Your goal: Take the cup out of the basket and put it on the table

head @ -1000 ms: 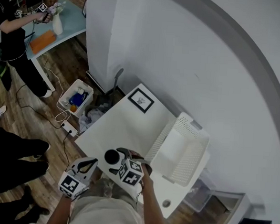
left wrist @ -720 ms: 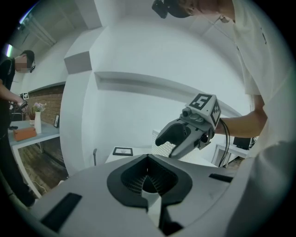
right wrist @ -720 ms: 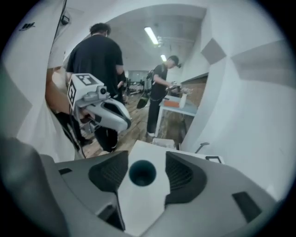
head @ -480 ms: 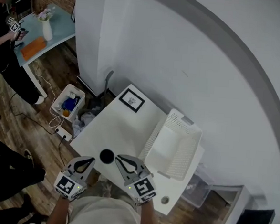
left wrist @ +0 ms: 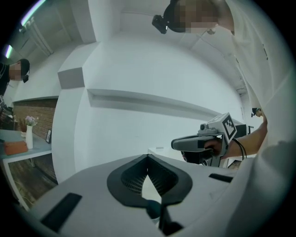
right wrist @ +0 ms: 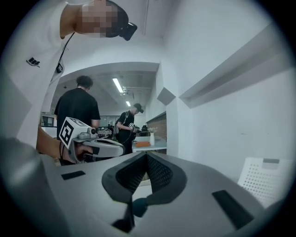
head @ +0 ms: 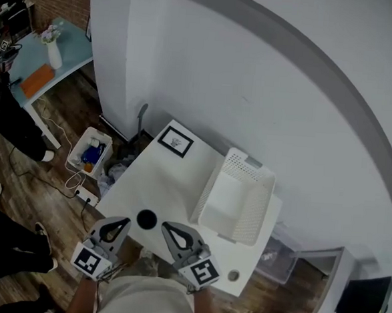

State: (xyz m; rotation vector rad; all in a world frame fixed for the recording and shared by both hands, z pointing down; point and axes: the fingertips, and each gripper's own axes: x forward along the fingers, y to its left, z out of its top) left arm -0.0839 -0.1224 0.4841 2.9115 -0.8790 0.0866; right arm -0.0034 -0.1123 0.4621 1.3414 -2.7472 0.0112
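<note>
The black cup (head: 146, 218) stands upright on the white table (head: 174, 178) near its front edge, free of both grippers. The white perforated basket (head: 245, 216) sits empty on the table's right side; its corner also shows in the right gripper view (right wrist: 263, 180). My left gripper (head: 118, 222) hovers just left of the cup, shut with nothing in it (left wrist: 148, 157). My right gripper (head: 167, 228) hovers just right of the cup; its jaws have just been closing and meet on nothing (right wrist: 147, 155). Each gripper view shows the other gripper alongside, held level.
A framed picture (head: 175, 142) lies at the table's far corner. On the floor are a white bin of items (head: 89, 153), a power strip (head: 85, 193) and a clear bin (head: 276, 258). A person stands at far left by a blue table (head: 35, 67).
The right gripper was at the cup a second ago; it has come off it and shut. Both grippers pulled back towards me and rose. The cup stays on the table.
</note>
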